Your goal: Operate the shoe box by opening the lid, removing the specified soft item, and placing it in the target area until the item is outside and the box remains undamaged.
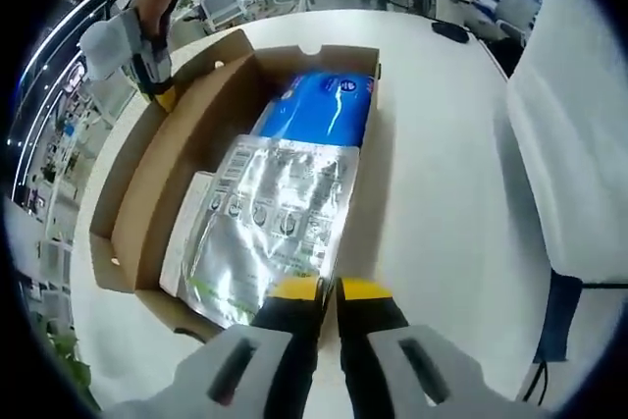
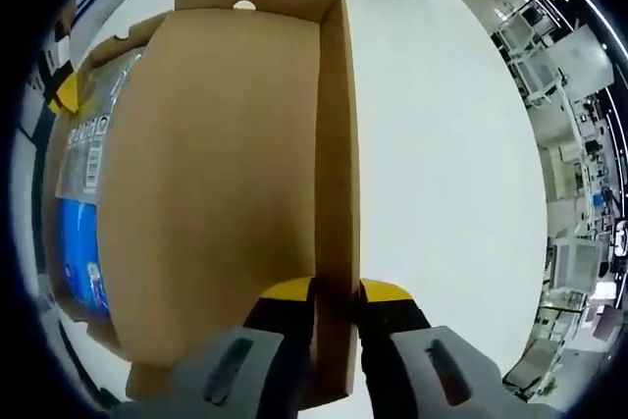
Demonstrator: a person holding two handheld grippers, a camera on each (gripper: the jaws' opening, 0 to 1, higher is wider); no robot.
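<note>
While the shoe box [image 1: 147, 193] lies open on the white table [image 1: 442, 193], a silver foil pouch [image 1: 275, 223] is pinched at its near edge by the left gripper [image 1: 329, 291]. In the right gripper view, the raised lid [image 2: 216, 174] is clamped by the right gripper [image 2: 334, 291]; a blue pack [image 1: 319, 105] lies behind the pouch.

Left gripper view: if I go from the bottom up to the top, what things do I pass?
Left hand-held gripper → silver foil pouch → blue packet → far wall of the shoe box → white table.
</note>
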